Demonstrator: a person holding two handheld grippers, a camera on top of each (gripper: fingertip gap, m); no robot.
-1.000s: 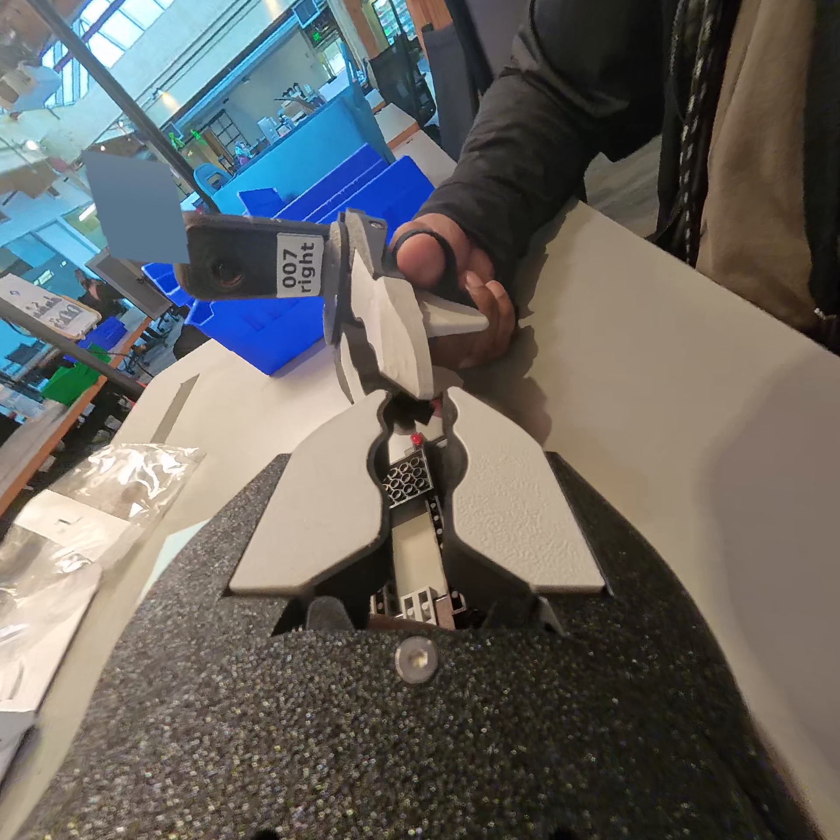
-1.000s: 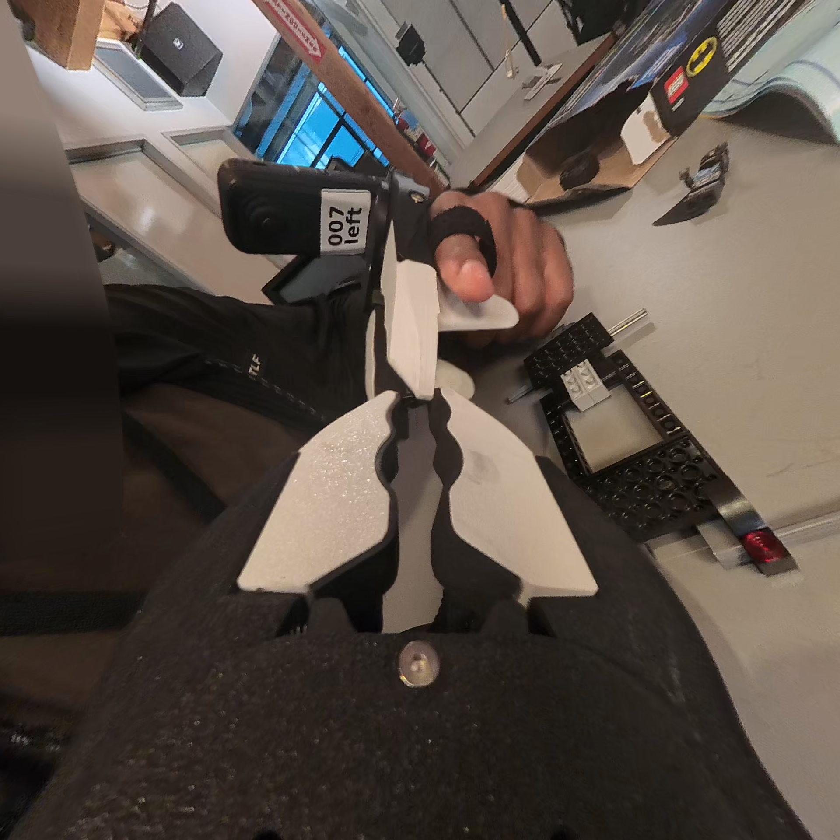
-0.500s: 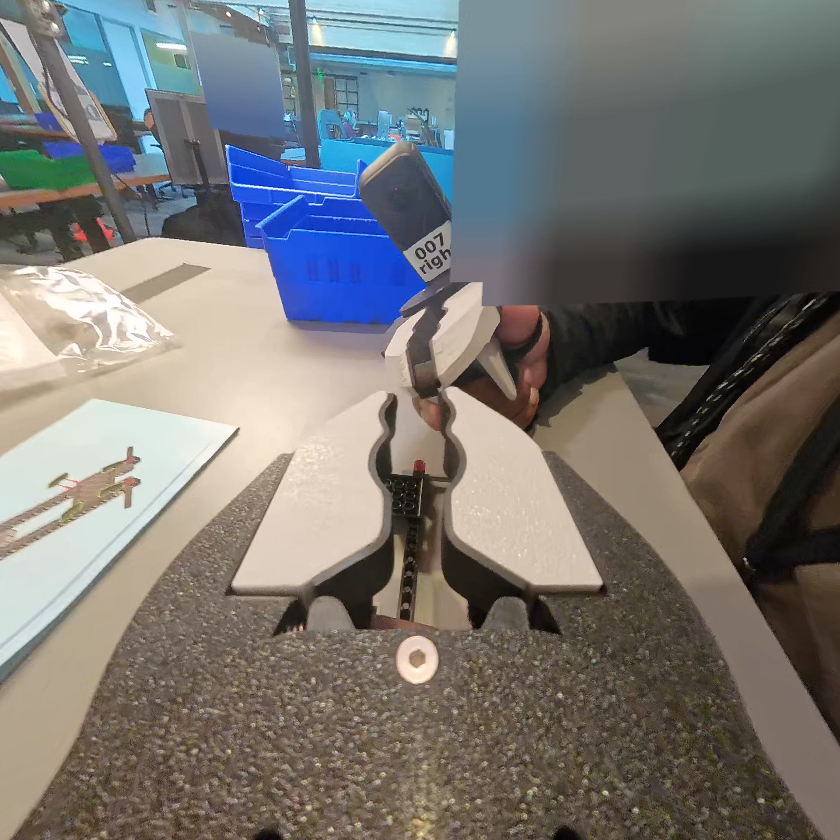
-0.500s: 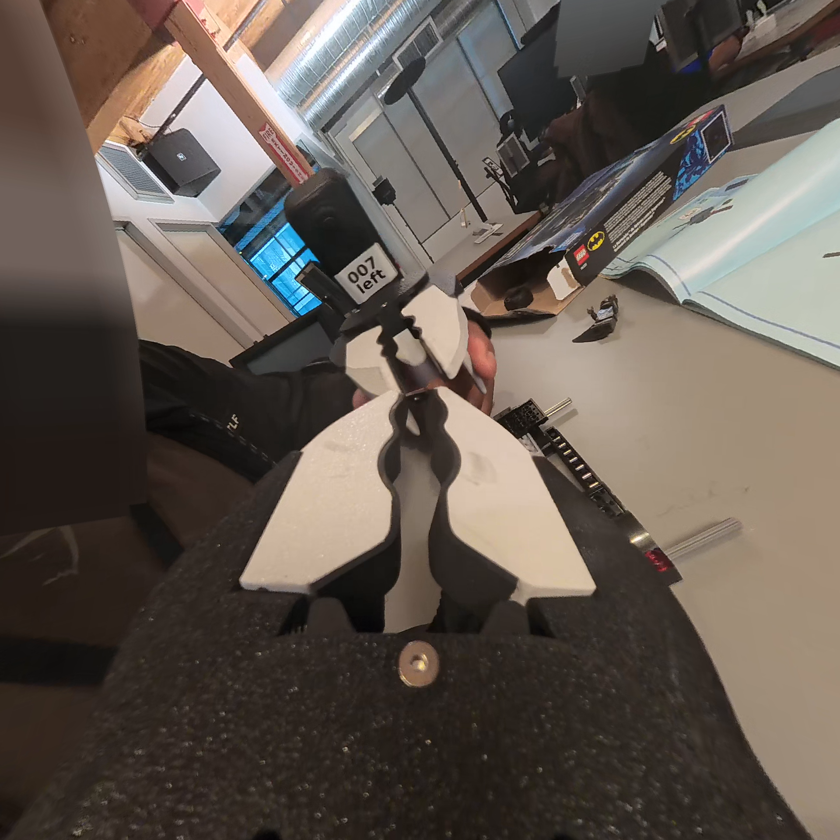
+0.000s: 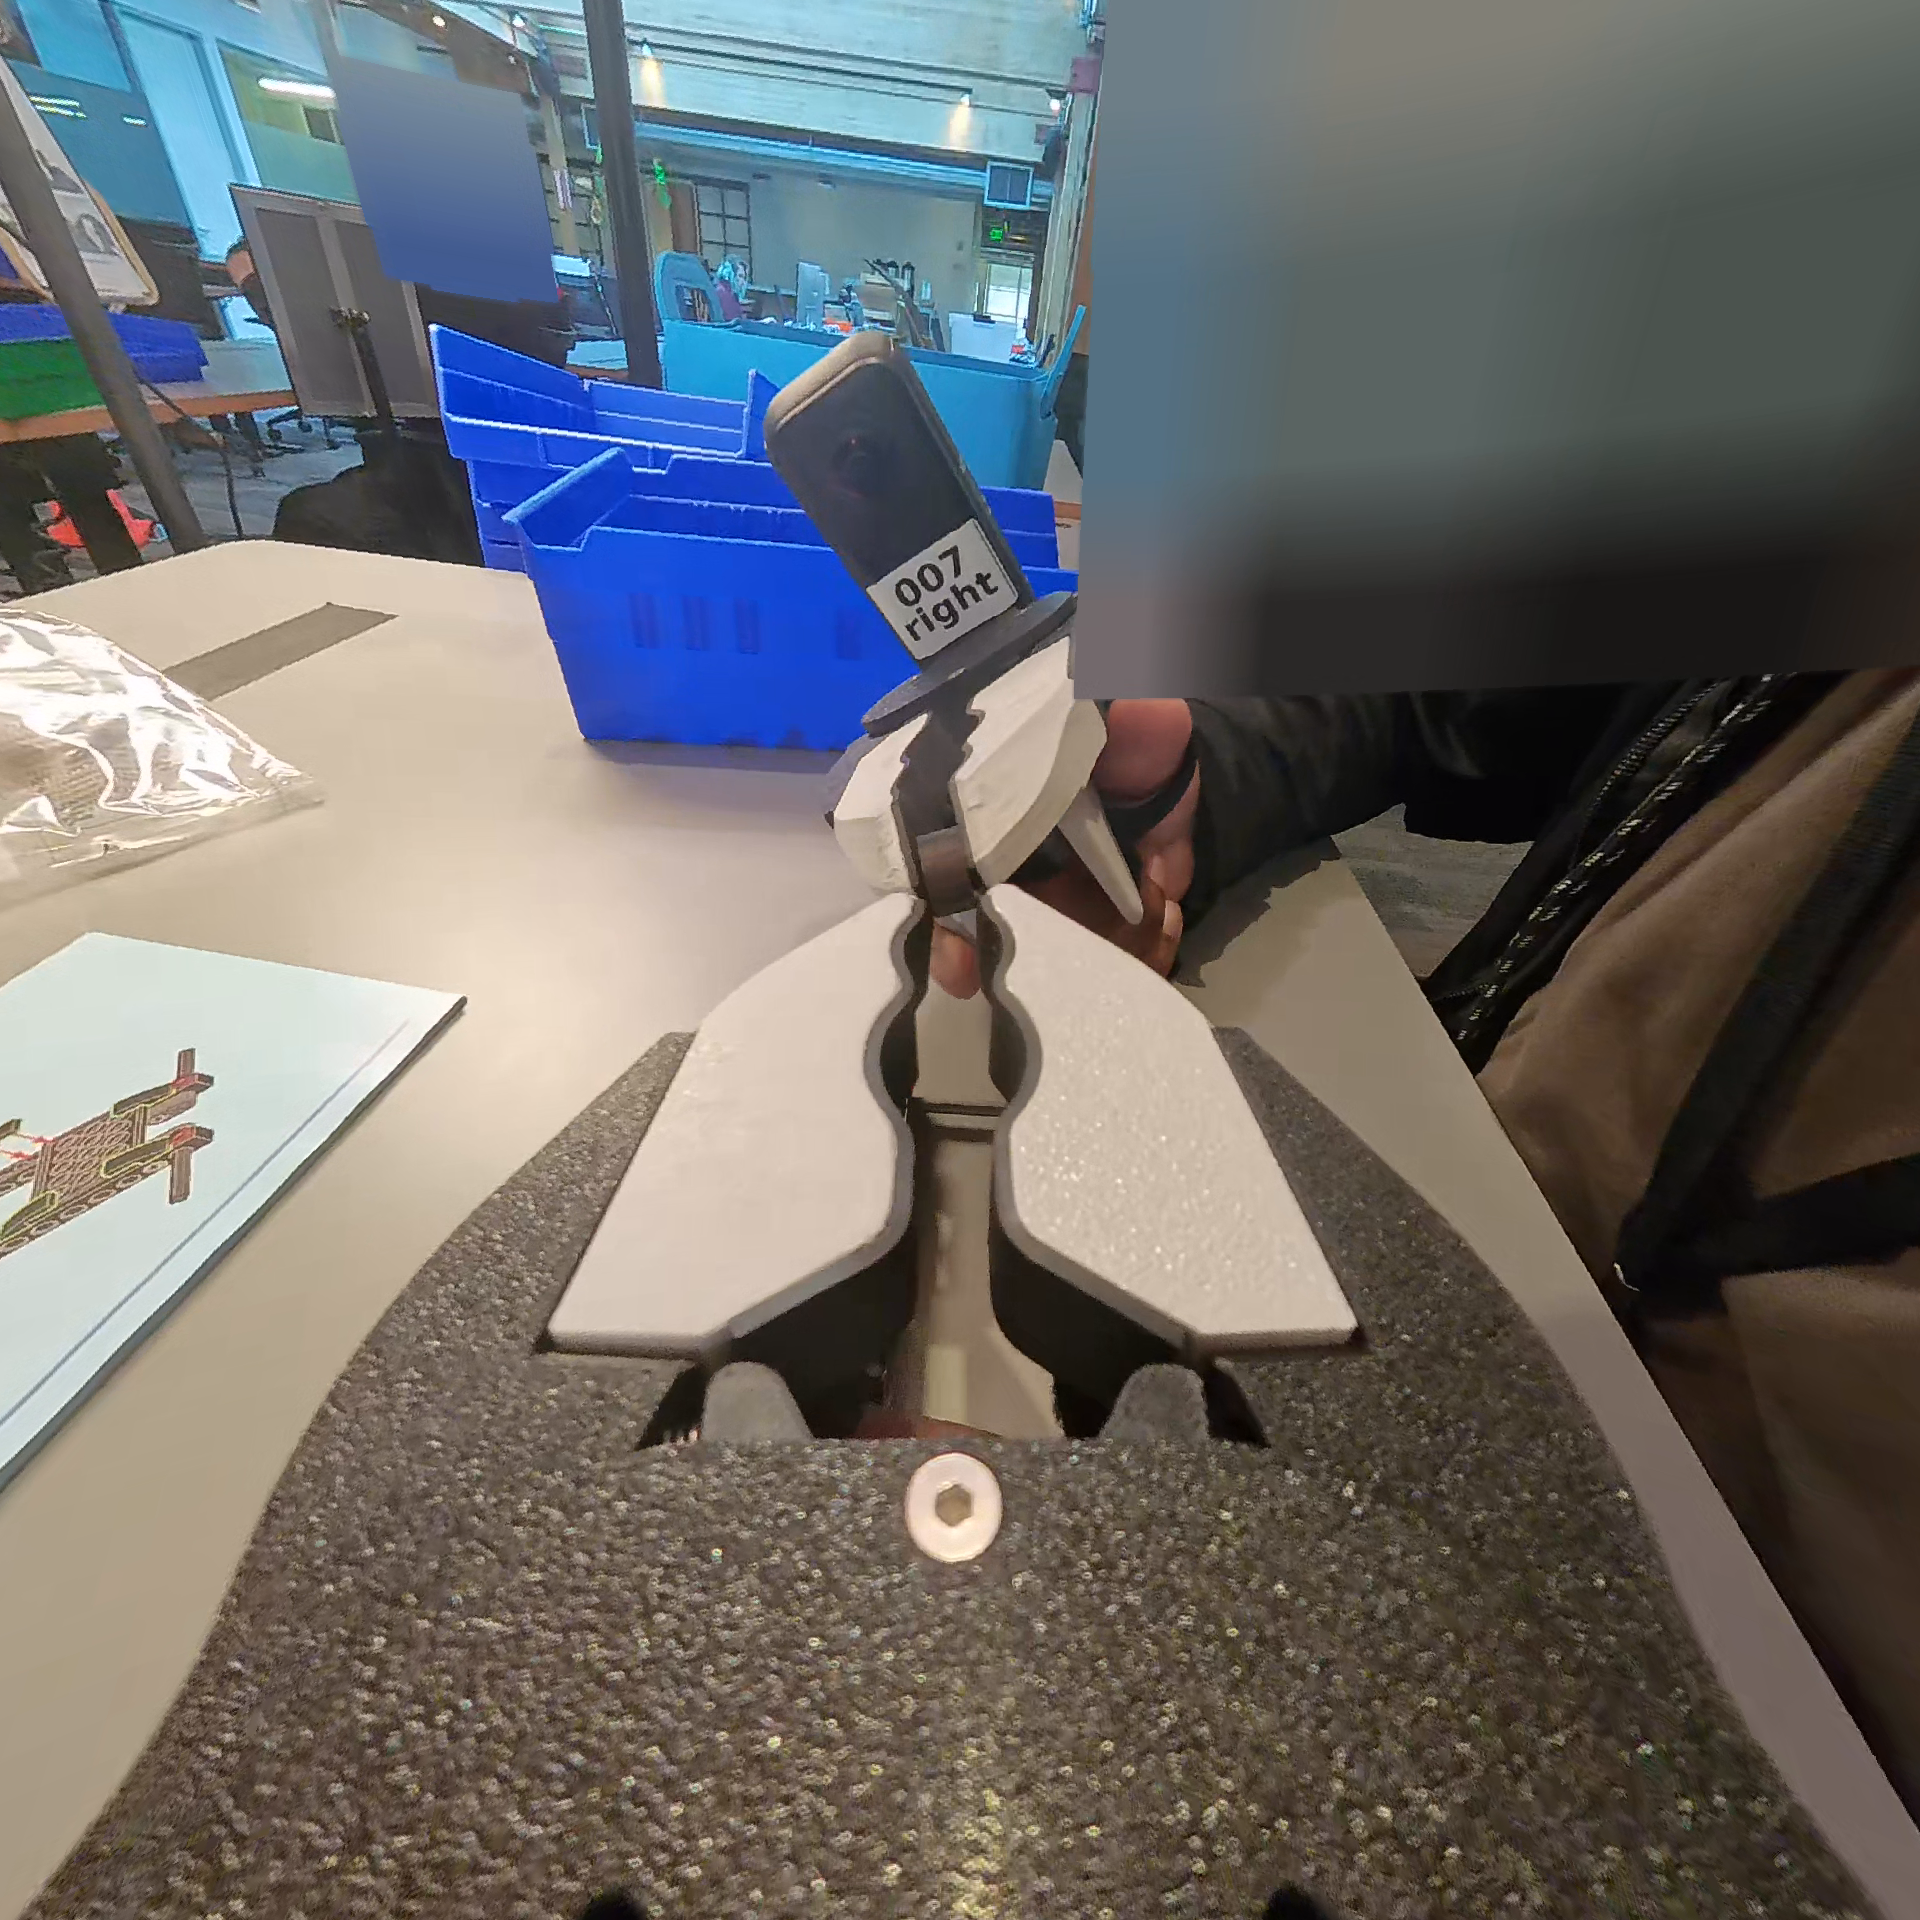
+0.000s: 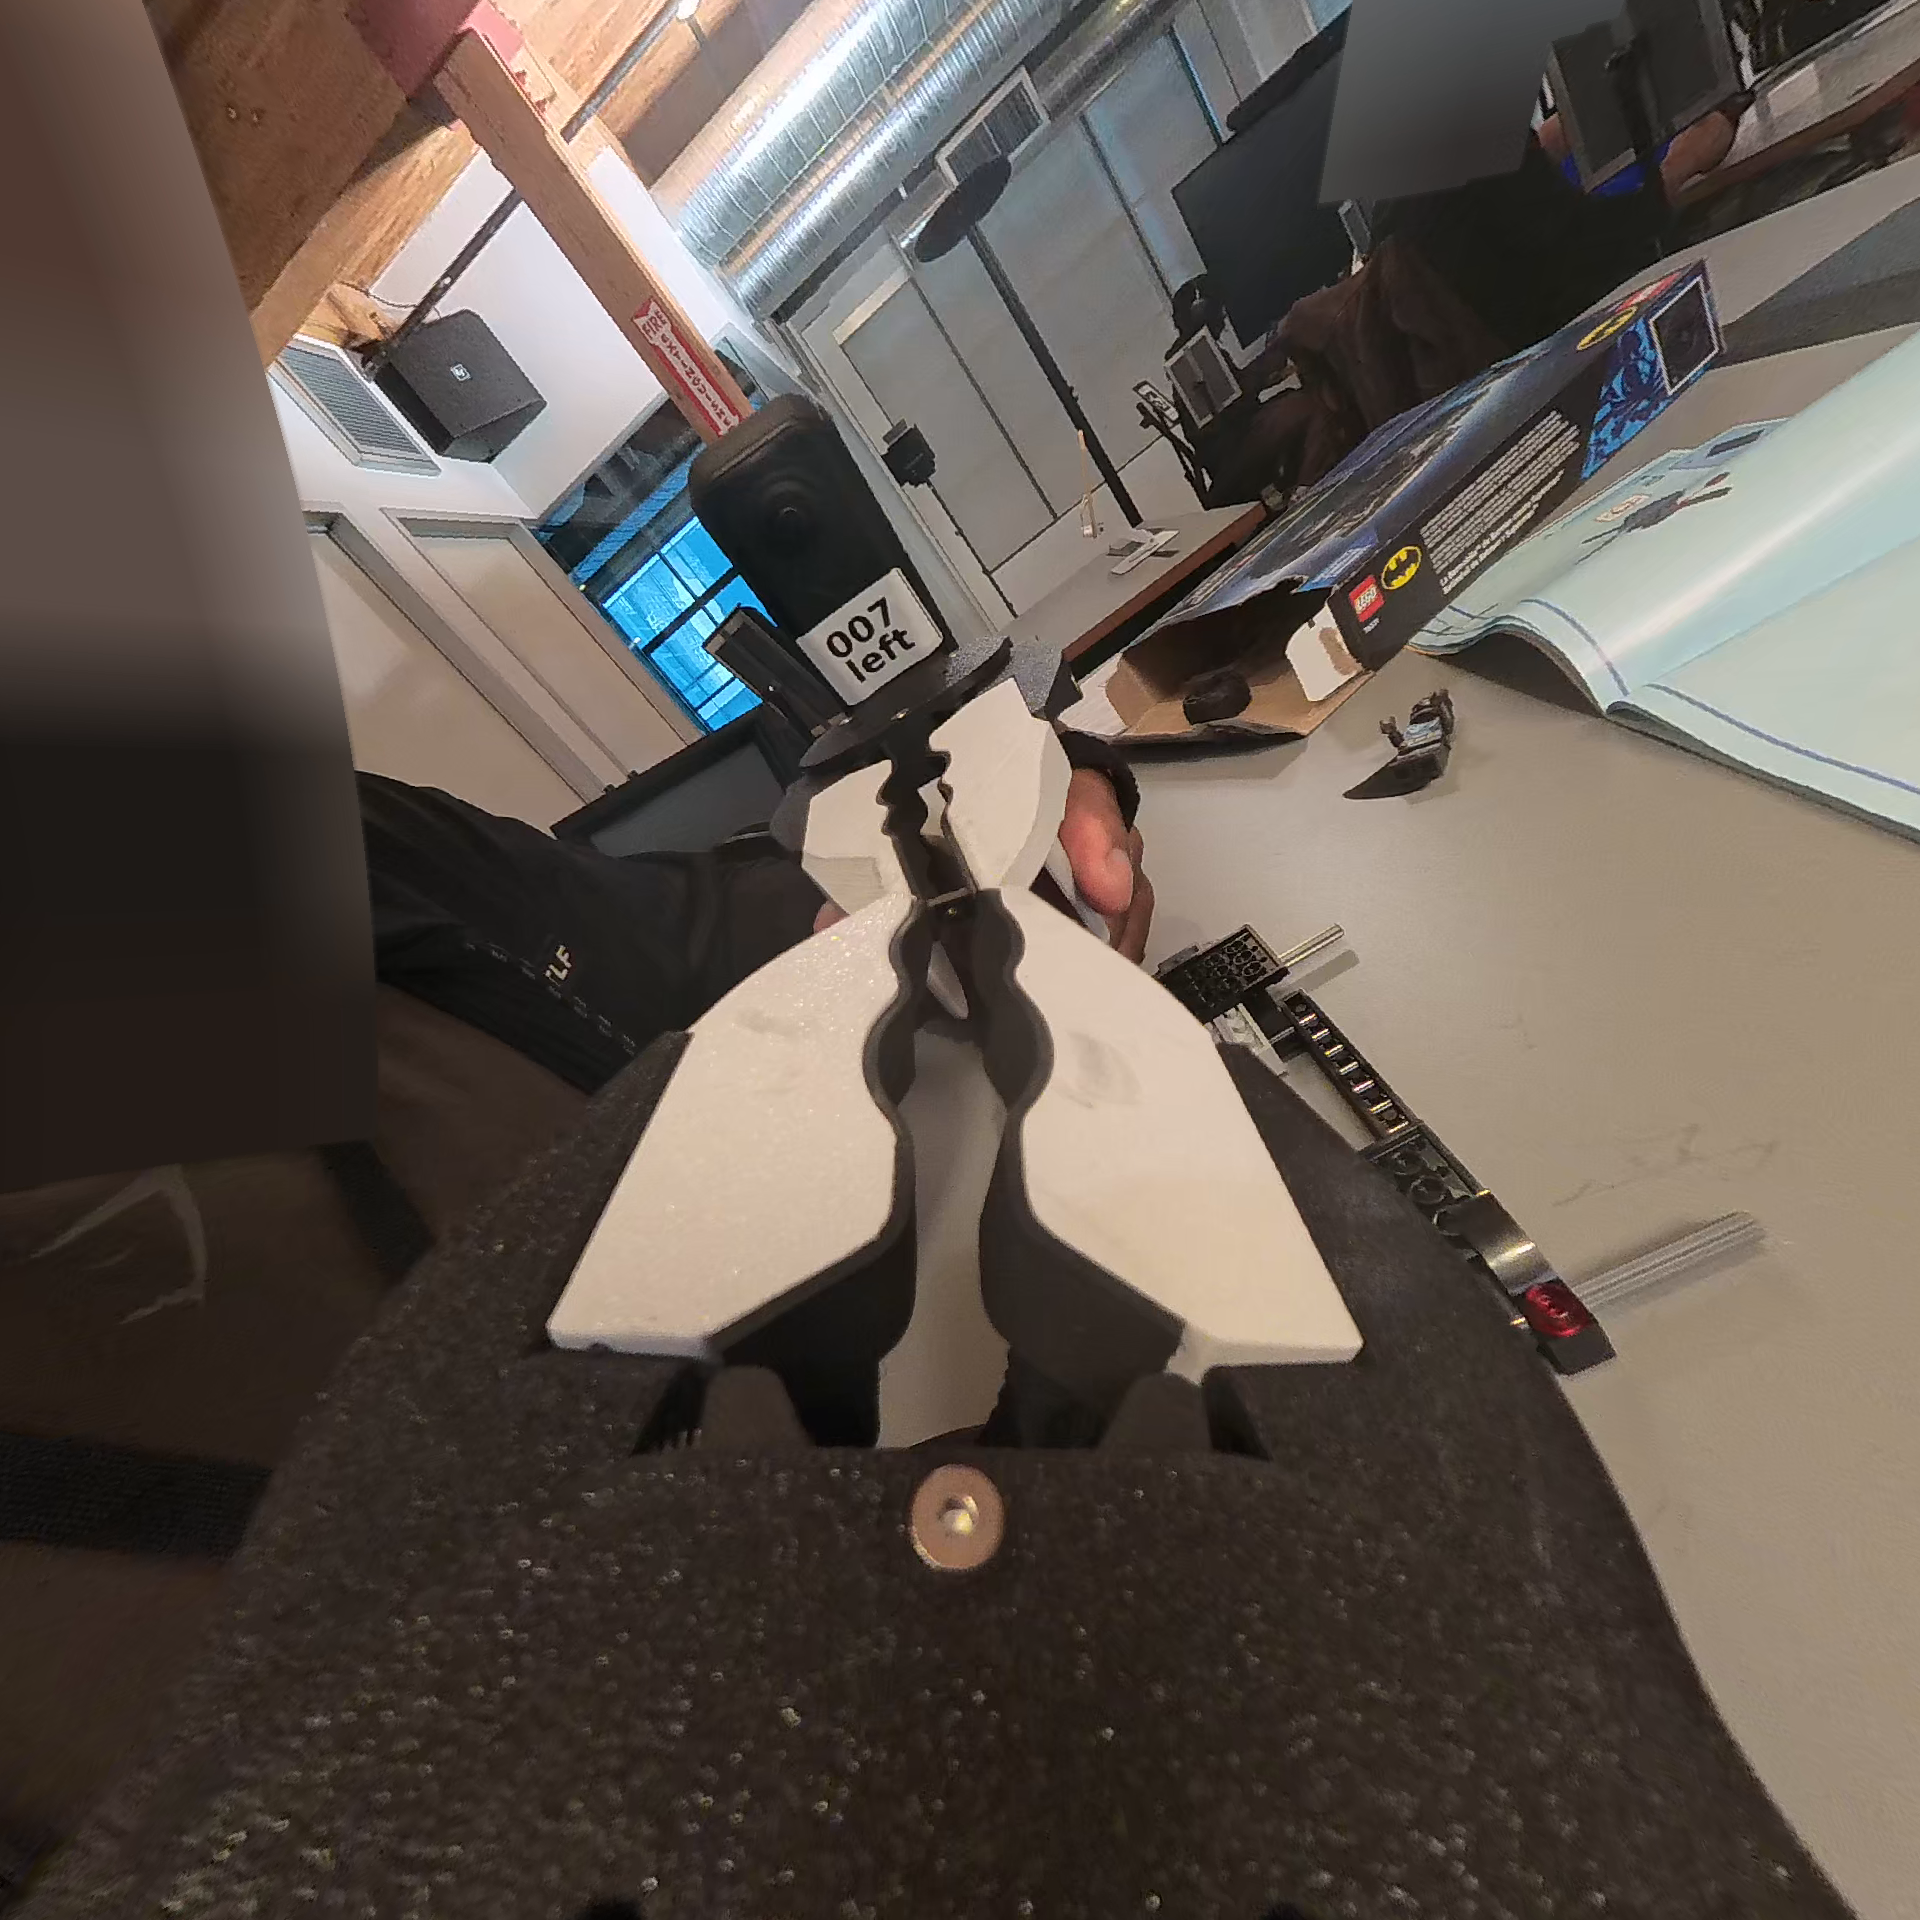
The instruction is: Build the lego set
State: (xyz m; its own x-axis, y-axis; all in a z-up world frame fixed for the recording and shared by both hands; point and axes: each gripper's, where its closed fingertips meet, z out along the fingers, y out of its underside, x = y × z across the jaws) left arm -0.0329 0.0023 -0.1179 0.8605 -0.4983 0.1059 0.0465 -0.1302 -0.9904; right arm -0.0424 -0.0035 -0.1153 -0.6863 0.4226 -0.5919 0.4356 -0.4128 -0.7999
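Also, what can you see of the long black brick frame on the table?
The black brick frame lies flat on the grey table, partly hidden behind a finger of the right gripper. Plastic-looking, long, with rows of holes; a grey rod juts from its far end, a red round piece sits at its near end.

Each hand-held gripper has a coarse black speckled foam body [image 5: 935, 1683] filling the lower frame, a silver hex screw [image 5: 953, 1507] at its centre, and two pale grey textured wing-shaped fingers [image 5: 769, 1174] edged with dark wavy rubber. The opposite gripper [image 6: 940, 883], seen mid-frame, carries a black oblong camera [image 6: 790, 530] bearing a white sticker. The person wears a black sleeve [image 5: 1382, 758], a tan garment [image 5: 1714, 1039] and a black finger loop [image 5: 1169, 784].
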